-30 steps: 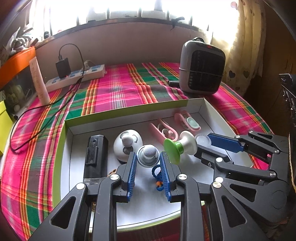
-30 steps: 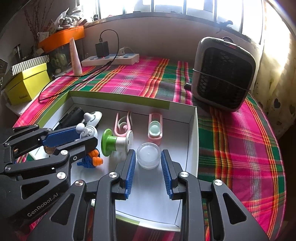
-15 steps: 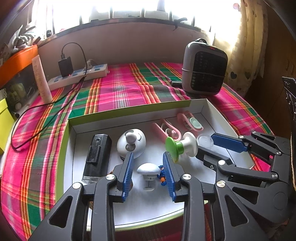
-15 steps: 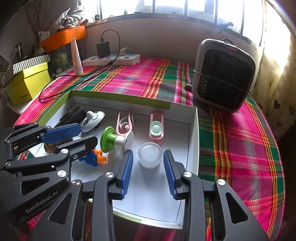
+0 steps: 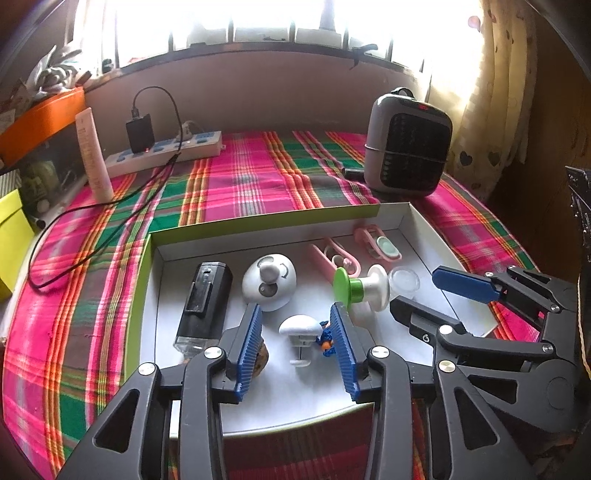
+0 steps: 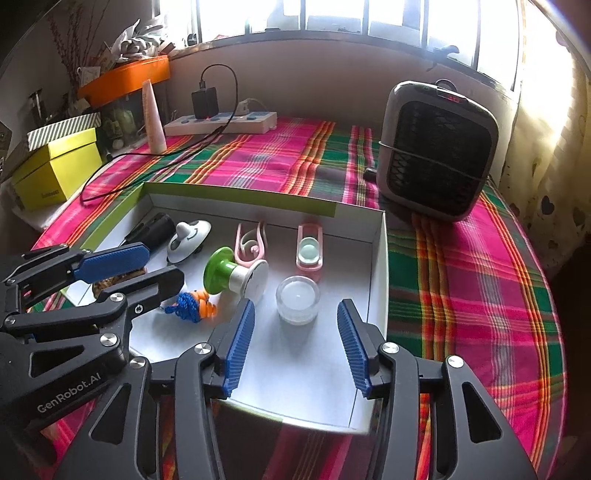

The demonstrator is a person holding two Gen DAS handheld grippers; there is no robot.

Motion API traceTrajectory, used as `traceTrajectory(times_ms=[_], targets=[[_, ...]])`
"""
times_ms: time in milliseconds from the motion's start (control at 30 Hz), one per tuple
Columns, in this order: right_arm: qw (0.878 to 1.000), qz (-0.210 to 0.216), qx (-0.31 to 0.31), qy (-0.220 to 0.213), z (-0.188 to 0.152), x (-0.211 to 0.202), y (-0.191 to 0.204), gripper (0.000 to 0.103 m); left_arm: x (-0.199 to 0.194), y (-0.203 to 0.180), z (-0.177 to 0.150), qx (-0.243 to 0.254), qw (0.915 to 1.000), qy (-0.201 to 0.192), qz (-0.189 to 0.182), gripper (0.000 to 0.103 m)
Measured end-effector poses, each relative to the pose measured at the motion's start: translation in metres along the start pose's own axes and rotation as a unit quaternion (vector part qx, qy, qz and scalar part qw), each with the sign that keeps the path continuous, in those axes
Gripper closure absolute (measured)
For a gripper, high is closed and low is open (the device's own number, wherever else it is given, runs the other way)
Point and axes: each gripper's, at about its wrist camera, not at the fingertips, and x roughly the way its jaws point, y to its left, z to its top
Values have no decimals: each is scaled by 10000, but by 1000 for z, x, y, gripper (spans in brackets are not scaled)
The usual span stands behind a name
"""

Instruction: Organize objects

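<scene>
White mushroom-shaped piece (image 5: 300, 326) | lying tipped, seemingly | both tools released, left (image 5: 297, 338), right (image 6: 297, 332)

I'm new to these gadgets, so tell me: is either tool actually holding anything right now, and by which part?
Nothing is held. The left tool stands open around the small white mushroom-shaped piece without touching it; the right tool is open short of the clear round cup.

Blown-out daylight floods from the window (image 5: 295, 22) — fisheye edges bend and darken — foreground stays sharp.
</scene>
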Motion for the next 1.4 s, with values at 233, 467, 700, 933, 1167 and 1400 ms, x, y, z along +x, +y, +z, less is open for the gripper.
traceTrajectory(times_ms=[233, 467, 700, 933, 1167, 1400], targets=[[9999, 15, 99, -73, -6, -11, 1, 54, -16, 1, -6, -29, 9999, -142, 88, 62], [9995, 72, 225, -186, -14, -29, 6, 54, -35, 0, -16, -72, 9994, -234, 242, 62], [9989, 170, 344, -285, -27, -50, 13, 54, -59, 1, -32, -237, 9989, -288, 280, 61], [9989, 195, 319, -293, -39, -62, 22, 54, -71, -1, -49, -317, 9986, -258, 335, 61], [9990, 211, 340, -206, -53, -66, 29, 54, -76, 0, -64, -341, 9986, -185, 369, 61], [9992, 213, 326, -47, -69, -67, 38, 54, -74, -4, -82, -324, 9989, 47, 334, 61]])
